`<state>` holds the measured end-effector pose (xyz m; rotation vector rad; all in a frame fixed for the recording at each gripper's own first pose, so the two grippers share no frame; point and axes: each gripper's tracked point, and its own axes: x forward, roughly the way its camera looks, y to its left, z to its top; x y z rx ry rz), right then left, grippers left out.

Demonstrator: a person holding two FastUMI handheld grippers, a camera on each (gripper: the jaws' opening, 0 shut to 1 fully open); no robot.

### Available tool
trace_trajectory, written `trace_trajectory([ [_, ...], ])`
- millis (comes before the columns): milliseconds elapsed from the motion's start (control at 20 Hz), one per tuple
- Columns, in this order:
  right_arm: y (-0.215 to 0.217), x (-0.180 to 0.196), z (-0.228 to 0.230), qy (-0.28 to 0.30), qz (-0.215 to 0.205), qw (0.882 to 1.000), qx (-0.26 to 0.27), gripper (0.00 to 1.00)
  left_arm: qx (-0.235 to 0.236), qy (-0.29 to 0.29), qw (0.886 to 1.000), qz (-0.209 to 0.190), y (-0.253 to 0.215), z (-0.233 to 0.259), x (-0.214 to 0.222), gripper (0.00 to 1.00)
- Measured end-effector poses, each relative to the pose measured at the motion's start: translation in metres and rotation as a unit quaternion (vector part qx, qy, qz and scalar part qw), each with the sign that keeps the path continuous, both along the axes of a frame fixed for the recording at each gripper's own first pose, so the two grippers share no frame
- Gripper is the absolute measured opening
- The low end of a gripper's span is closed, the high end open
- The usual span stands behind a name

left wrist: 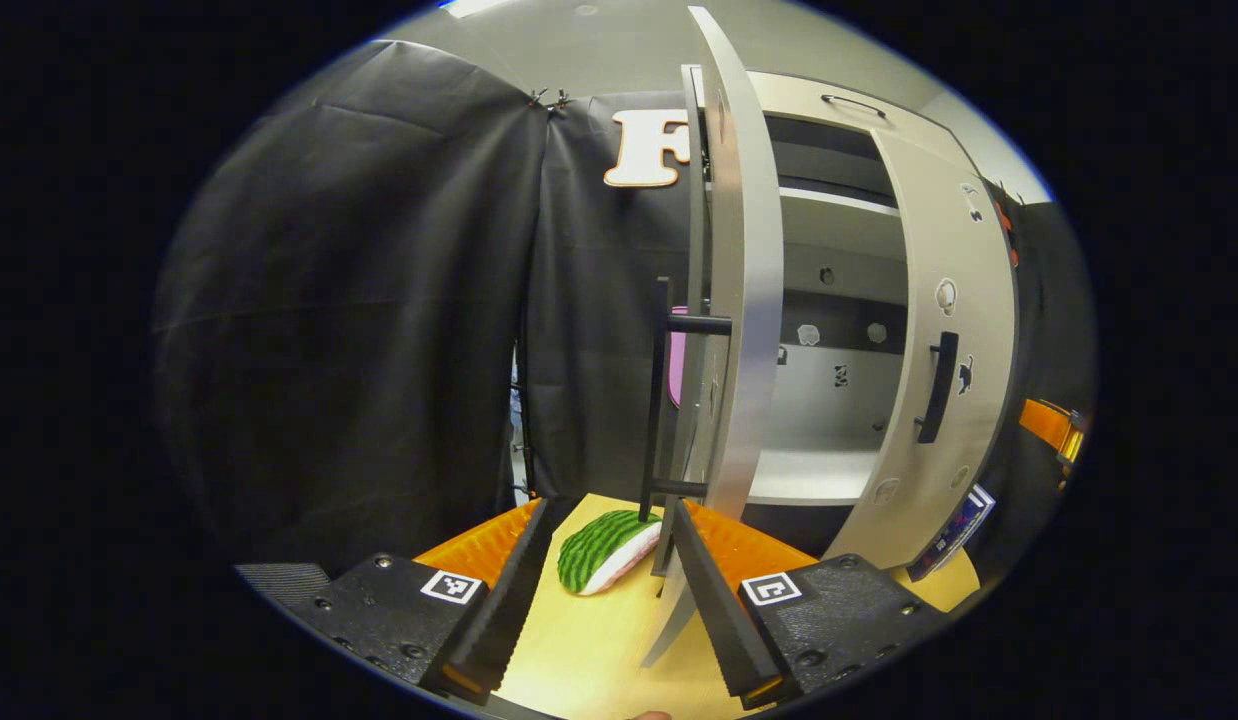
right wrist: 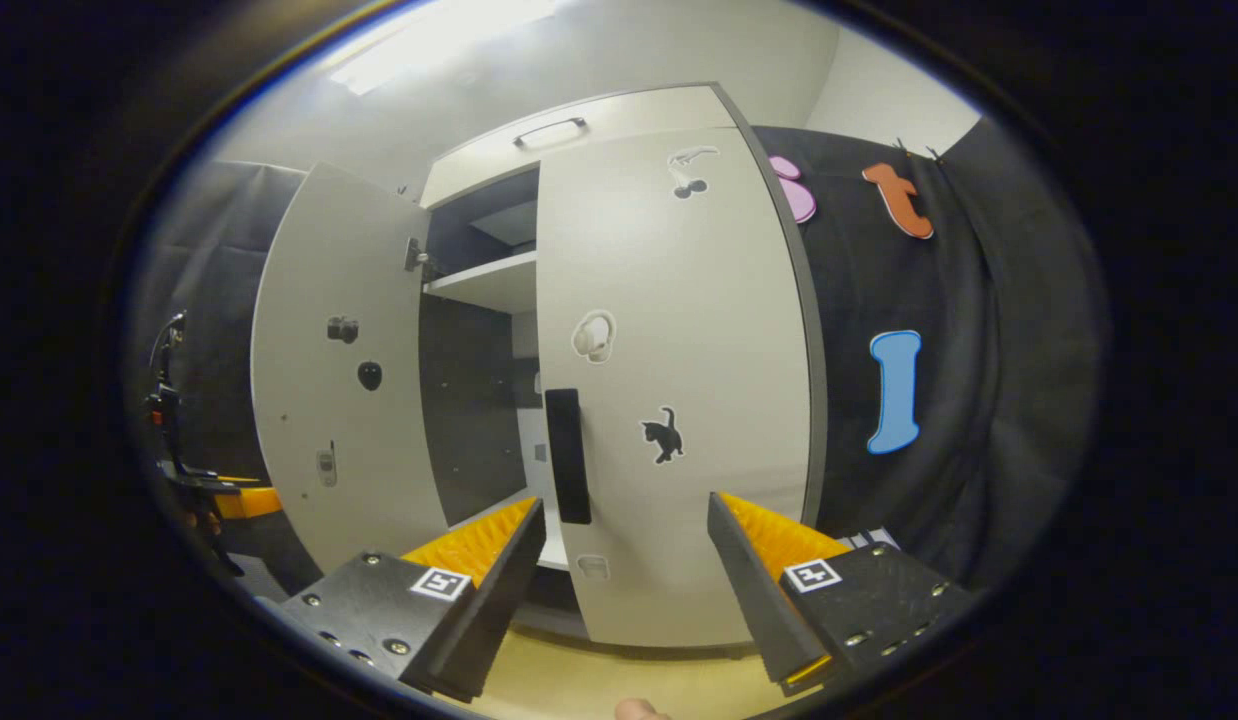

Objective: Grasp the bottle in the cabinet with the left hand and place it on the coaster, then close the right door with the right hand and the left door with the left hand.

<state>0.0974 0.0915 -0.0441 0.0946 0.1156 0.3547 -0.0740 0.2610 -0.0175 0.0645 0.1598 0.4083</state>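
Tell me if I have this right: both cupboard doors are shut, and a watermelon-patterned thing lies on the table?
Not quite: in the right gripper view the left door stands wide open and the right door is nearly closed. The watermelon-patterned thing does lie on the table.

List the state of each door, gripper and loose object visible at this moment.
left door: wide open, edge-on between the left gripper's fingers
right door: almost closed
left gripper: open, holding nothing
right gripper: open, in front of the right door
cabinet lower shelf: bare where visible
watermelon-patterned piece: lying on the table by the left door
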Motion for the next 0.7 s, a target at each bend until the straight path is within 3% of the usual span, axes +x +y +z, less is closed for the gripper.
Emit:
trace_trajectory([
  [700, -0.022, -0.011, 0.008, -0.007, -0.017, 1.0, 0.001, 0.98, -0.021, 0.006, 0.99, -0.138, -0.092, -0.017, 0.045, 0.8],
])
